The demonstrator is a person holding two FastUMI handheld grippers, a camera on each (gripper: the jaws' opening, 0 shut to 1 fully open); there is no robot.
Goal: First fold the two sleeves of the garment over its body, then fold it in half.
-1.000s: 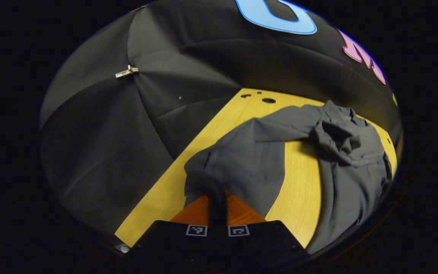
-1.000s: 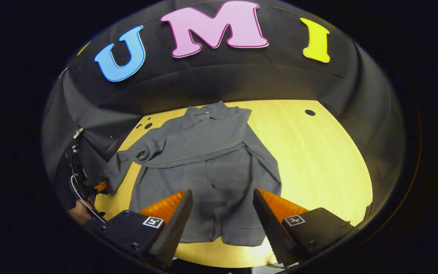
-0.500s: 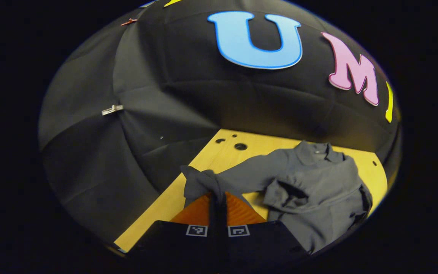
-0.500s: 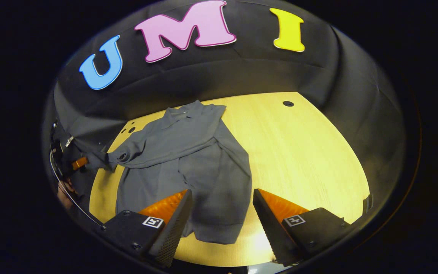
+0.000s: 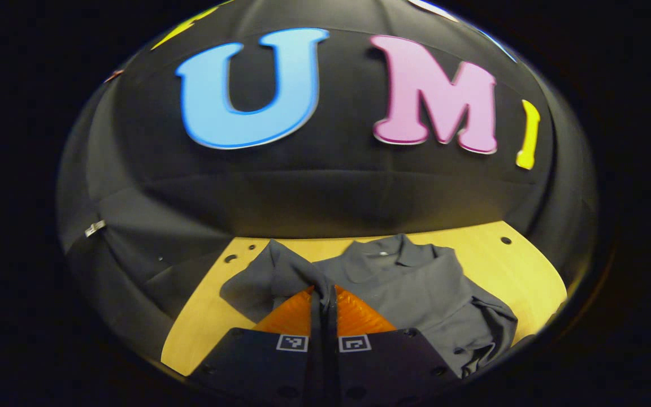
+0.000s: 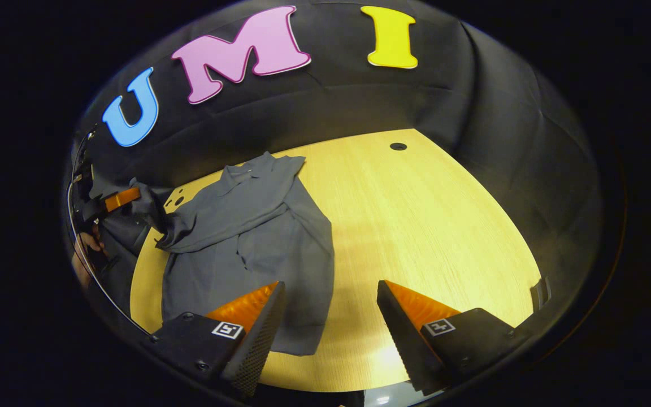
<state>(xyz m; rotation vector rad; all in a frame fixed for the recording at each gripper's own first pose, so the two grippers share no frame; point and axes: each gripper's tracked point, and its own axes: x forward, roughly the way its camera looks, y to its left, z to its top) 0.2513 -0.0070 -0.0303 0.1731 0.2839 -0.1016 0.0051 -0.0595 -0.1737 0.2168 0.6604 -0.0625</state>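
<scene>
Item: grey shirt point(image 6: 246, 237), collared, lying on the wooden surface point(image 6: 416, 226) toward its left side, collar point(image 5: 385, 254) at the far edge near the booth wall, hem nearest the right tool. One sleeve appears already laid across the chest as a band; the body below lies fairly flat, with some bunching at one lower corner in the left gripper view.

Left tool point(image 5: 324, 294): fingers pinched together on the cuff end of the other sleeve point(image 5: 269, 277), which is raised off the surface and drapes back to the shoulder. In the right gripper view the left tool point(image 6: 119, 199) hangs at the shirt's left edge with the sleeve trailing from it.

Right tool point(image 6: 328, 294): fingers spread wide, holding nothing, poised over the hem and bare surface.

Step in hand, as judged: second sleeve fold.

Handling notes:
- Carry the cuff across the chest, low and level, so the sleeve creases at the shoulder seam and not mid-arm.
- Keep slight tension; slack cloth will twist.
- Set it down over the first sleeve before opening.
- Right tool may steady the hem if the body drags.
- Halving fold not yet begun.
</scene>
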